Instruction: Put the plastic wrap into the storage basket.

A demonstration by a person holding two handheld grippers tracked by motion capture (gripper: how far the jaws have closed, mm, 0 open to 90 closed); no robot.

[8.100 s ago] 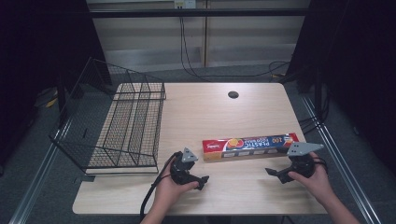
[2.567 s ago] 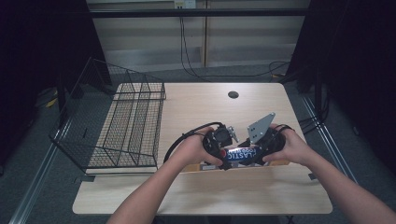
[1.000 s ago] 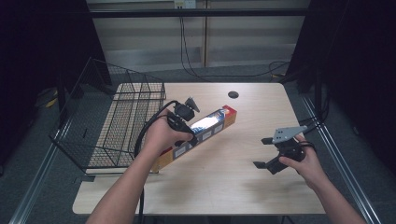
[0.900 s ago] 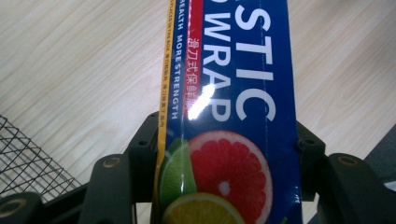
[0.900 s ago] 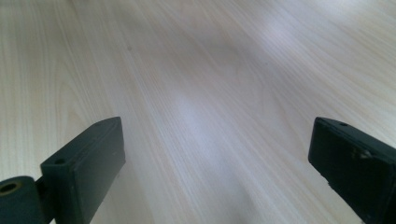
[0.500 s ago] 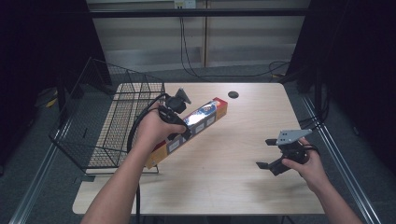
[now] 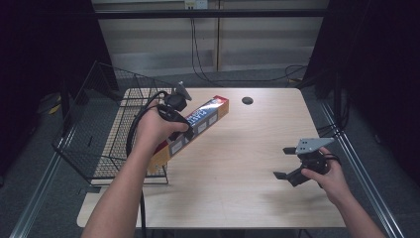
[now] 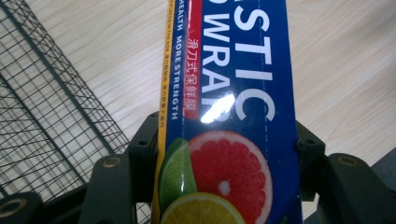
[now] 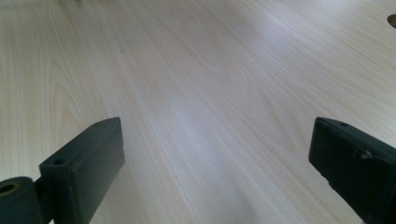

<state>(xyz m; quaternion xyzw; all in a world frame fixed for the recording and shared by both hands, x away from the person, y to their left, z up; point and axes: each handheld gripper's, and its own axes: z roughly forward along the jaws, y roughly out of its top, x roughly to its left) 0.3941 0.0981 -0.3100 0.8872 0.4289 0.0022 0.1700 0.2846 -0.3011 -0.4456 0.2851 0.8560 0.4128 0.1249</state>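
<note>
Pick is done, place isn't. Left gripper [image 7: 184, 130] has its fingers [image 8: 140, 158] clamped across the width of the plastic wrap box [image 7: 190, 133], one pad on each long side, about mid-length as the high view shows it. Box is off the tabletop [image 7: 257, 148], held tilted: far end up and pointing toward the table's far middle, near end low by the near right corner of the wire basket [image 7: 94, 148]. In the left gripper view the basket mesh sits just to the left of the box, so it's beside the basket, not over or in it.

Right gripper [image 7: 297, 163] is well apart on the right side, hovering low over bare wood, fingers [image 9: 88, 163] spread wide with nothing between them. Looks idle.

My read: remaining work is swing the box left over the basket, line it up with the basket's length, lower it in, release. Grip looks square enough; the long overhang could snag the rim.
</note>
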